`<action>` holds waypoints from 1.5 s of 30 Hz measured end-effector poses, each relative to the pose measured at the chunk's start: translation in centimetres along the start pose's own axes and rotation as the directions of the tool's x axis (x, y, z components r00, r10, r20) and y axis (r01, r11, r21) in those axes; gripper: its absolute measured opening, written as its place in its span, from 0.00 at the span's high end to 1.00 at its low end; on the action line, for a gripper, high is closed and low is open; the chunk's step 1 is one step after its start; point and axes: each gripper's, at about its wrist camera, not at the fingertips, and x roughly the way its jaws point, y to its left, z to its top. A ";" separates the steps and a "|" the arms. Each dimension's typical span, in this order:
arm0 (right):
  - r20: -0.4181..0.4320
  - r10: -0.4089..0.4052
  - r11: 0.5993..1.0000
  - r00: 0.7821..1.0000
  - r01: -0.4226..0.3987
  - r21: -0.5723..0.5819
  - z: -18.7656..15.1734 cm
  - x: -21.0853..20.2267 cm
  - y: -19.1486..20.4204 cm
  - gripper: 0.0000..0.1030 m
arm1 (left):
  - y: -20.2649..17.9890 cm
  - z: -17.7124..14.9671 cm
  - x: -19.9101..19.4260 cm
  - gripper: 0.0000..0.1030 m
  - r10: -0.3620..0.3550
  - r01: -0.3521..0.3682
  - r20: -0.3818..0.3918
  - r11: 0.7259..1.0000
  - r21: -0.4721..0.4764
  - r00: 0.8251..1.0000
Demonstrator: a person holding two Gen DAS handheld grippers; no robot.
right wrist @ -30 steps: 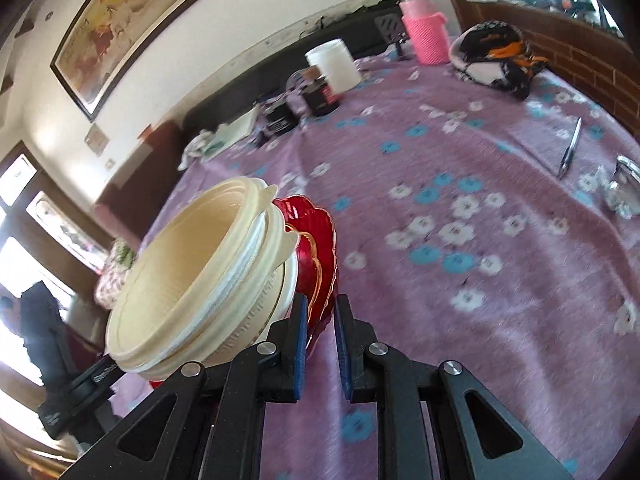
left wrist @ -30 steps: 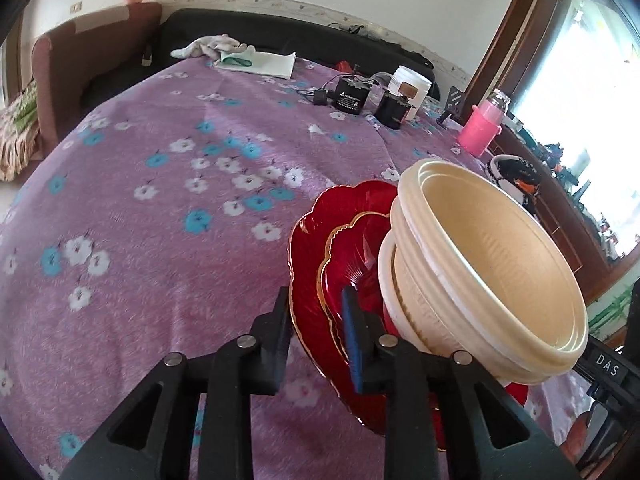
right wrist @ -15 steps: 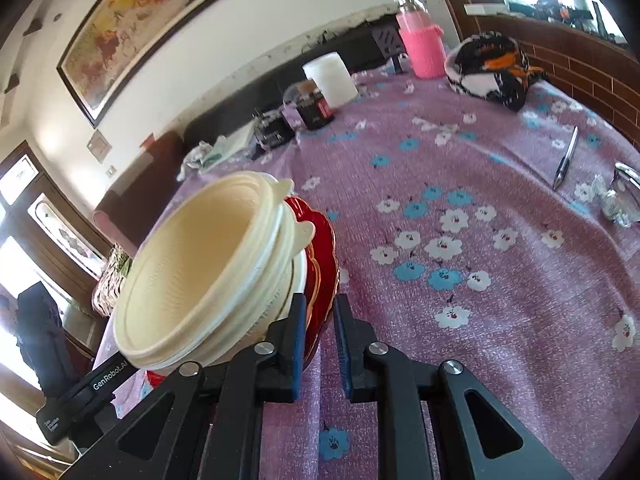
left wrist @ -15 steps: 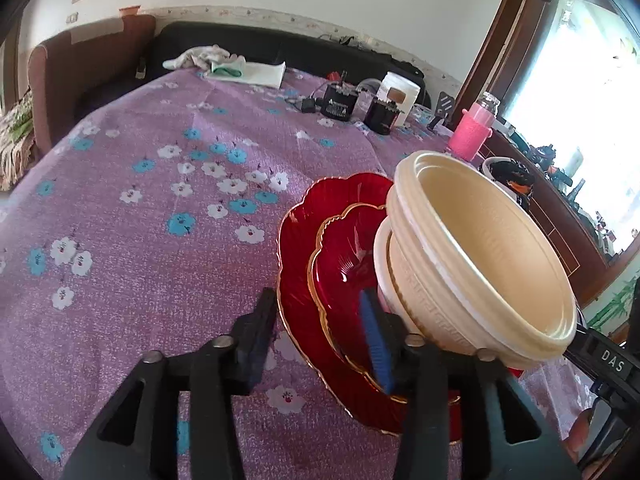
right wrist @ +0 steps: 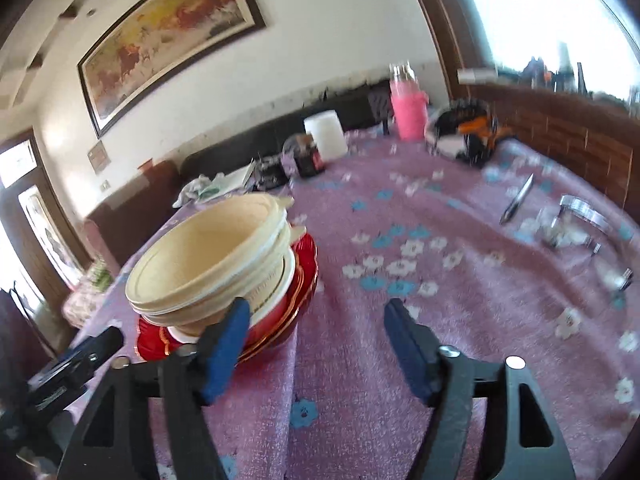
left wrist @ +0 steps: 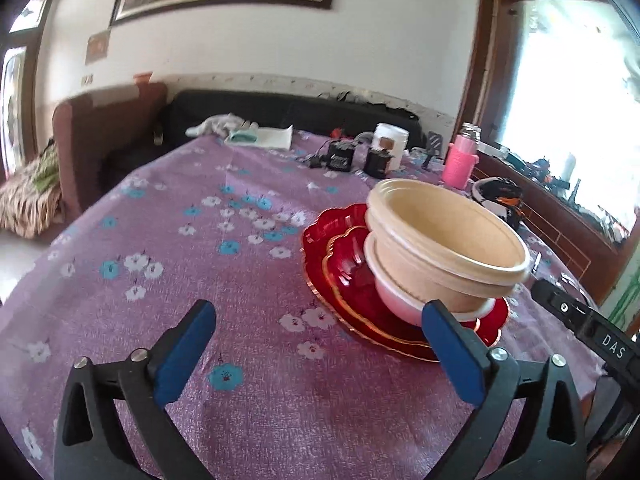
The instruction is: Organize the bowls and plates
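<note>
On the purple flowered tablecloth stands one stack: a large red plate with a scalloped gold edge, a smaller red plate of the same kind on it, and on that the cream bowls nested together, with a white bowl at the bottom of the nest. How many cream bowls are nested cannot be counted; only their rims show.

In the left wrist view the stack lies toward 2 o'clock from the left gripper. Its jaws are opening and stand wide, with only cloth between them; the blue pad at 3 o'clock overlaps the near edge of the plates in the picture, and whether it touches them cannot be told. It holds nothing. At 4 o'clock a black bar marked "DAS" is cut off by the frame.

In the right wrist view the same stack sits toward 10 o'clock from the right gripper. Its jaws are opening too, released, with bare cloth between them. The left blue pad hides part of the red plates' rim, so contact there is uncertain. This view is motion-blurred.

Toward 12 o'clock, far across the table, stand a pink bottle, a white container and small dark items too blurred to name. A pen lies at 2 o'clock, and beside it a shiny metal piece, smeared and hard to identify.
</note>
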 end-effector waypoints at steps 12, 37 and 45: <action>0.100 0.003 0.992 0.995 0.010 -0.128 -0.5 -1.4 2.2 0.01 | -2.5 -0.4 -0.6 0.00 0.003 -0.008 0.030 0.987 0.159 1.000; 0.075 -0.017 0.997 0.997 0.022 -0.075 -0.3 -1.0 1.2 0.01 | -1.7 -0.5 -0.4 0.00 0.116 -0.111 -0.024 0.981 0.158 0.993; 0.075 -0.007 0.997 0.997 0.013 -0.080 -0.3 -0.9 1.4 0.01 | -1.5 -0.4 -0.4 0.00 0.175 -0.171 -0.010 0.972 0.162 0.985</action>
